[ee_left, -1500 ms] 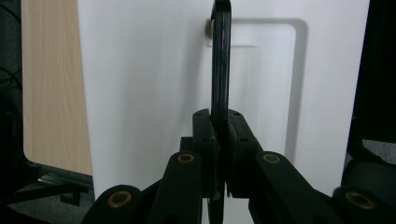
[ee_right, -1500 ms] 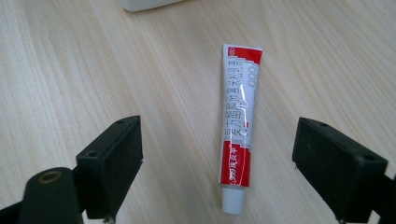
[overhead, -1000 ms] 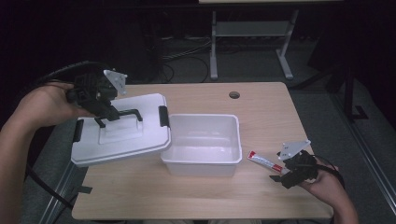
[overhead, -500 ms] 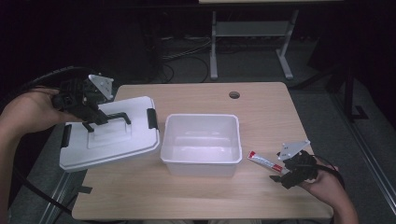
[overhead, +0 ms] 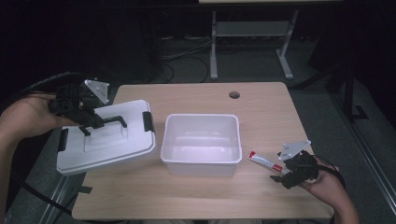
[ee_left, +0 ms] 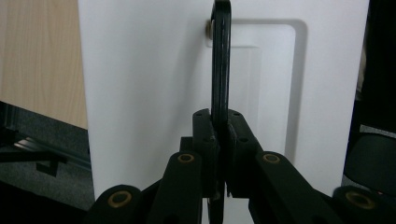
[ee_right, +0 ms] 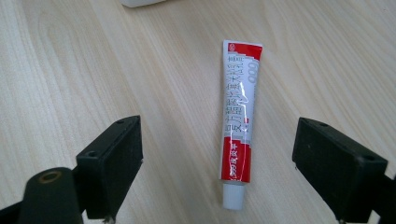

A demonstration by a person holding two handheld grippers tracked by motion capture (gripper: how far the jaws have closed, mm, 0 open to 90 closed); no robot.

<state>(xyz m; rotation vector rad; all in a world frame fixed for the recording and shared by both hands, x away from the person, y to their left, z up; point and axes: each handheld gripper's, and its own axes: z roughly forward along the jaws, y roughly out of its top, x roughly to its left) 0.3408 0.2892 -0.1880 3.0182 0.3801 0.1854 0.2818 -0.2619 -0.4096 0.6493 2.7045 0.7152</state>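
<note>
A white lid [overhead: 109,142] with black side clips hangs tilted over the table's left edge. My left gripper [overhead: 88,122] is shut on the lid's black handle [overhead: 112,121]; in the left gripper view the pads [ee_left: 208,140] pinch the handle [ee_left: 220,60] against the white lid [ee_left: 144,93]. An open white box [overhead: 201,142] stands mid-table with nothing in it. A red and white tube [overhead: 265,162] lies right of the box. My right gripper [overhead: 284,176] stands open just short of it; the tube [ee_right: 239,126] lies between its spread jaws, untouched.
The wooden table [overhead: 196,200] has a round cable hole [overhead: 234,94] at the back. A metal stand [overhead: 247,32] and cables sit on the dark floor beyond. Bare wood lies in front of the box.
My left gripper has carried the lid left and a little down, away from the box, so it now overhangs the table's left edge. The right gripper and tube have not moved.
</note>
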